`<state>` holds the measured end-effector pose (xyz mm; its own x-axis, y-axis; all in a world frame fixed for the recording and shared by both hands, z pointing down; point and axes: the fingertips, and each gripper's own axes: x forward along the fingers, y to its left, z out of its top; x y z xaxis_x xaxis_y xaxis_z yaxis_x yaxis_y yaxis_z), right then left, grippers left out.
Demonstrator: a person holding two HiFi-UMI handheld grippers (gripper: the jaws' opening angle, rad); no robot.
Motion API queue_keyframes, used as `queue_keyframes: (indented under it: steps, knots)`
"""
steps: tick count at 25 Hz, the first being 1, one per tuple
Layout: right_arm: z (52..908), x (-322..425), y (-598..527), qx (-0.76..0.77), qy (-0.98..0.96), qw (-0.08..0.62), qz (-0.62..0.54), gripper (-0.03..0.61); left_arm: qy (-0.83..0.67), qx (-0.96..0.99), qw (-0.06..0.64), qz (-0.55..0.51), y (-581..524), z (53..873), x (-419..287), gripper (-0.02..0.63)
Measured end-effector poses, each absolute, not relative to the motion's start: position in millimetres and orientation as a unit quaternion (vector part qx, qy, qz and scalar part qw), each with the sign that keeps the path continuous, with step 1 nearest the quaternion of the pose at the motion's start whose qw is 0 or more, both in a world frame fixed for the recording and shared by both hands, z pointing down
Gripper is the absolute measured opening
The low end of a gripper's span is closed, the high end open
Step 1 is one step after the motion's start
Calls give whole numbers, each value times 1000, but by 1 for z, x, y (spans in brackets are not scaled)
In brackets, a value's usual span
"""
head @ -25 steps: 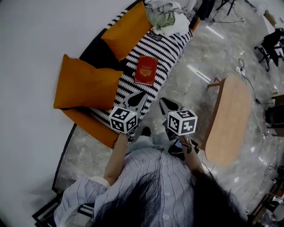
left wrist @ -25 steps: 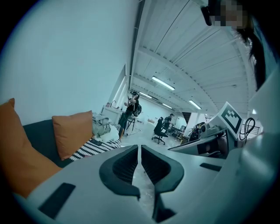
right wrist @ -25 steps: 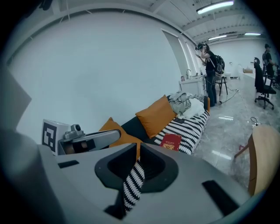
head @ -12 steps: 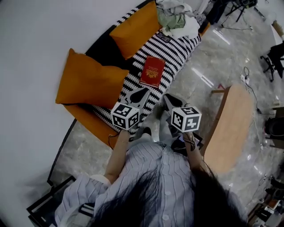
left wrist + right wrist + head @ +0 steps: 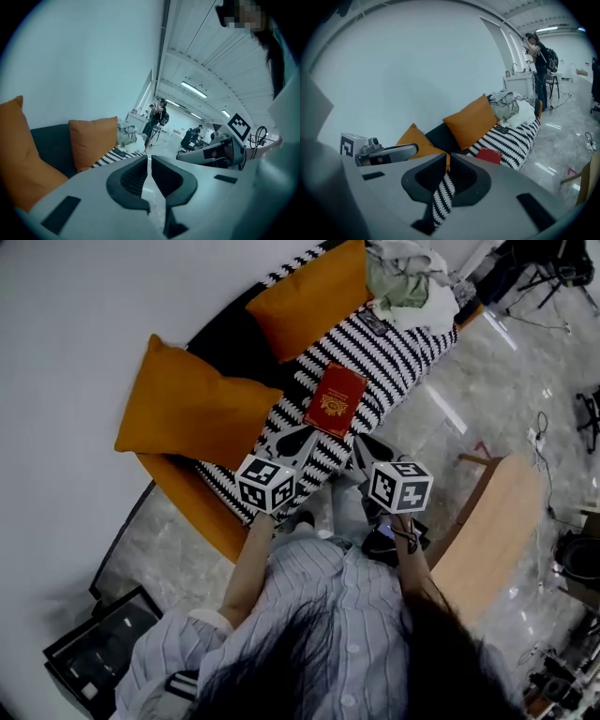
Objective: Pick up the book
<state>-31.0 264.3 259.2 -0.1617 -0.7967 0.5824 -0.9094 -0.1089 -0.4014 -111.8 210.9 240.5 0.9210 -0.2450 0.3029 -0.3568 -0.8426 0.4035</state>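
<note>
Head view: a red book [image 5: 335,400] w/ a gold emblem is seen lying flat on the black-and-white striped cover [image 5: 398,343] of a sofa, near the front edge of the seat. It is touched by neither claw.

Two hand-held claws are pointed at it from approx. 6 o'clock. The left claw [image 5: 304,435] is held just short of the book's near edge, its tips over the striped cover. The right claw [image 5: 360,441] is held beside it at 3 o'clock, also just short of the book. Each is topped by a marker cube, left [image 5: 265,486] and right [image 5: 400,486].

Left gripper view: the left claw [image 5: 149,160] is shown clenched, pads all but together, nothing gripped. Right gripper view: the right claw [image 5: 446,157] is likewise clenched and empty, w/ the book [image 5: 490,155] seen beyond it at approx. 1 o'clock.

An orange cushion [image 5: 192,409] is propped at the book's 9 o'clock, a second orange cushion [image 5: 305,296] at 11 o'clock, and a clothes pile [image 5: 408,282] at 1 o'clock, at the sofa's far end. A wooden worktop [image 5: 487,531] is seen on the marble floor [image 5: 487,399] at the right claw's 4 o'clock, well apart from the sofa.
</note>
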Motion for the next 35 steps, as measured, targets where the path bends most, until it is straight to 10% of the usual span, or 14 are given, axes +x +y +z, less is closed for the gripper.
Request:
queue_keyframes:
  steps: [23, 35]
  knots:
    - [398, 120, 103, 502, -709, 169, 464, 38, -312, 851, 368, 208, 112, 401, -39, 21]
    - [515, 142, 60, 473, -731, 260, 417, 38, -341, 790, 455, 230, 113, 502, -44, 130]
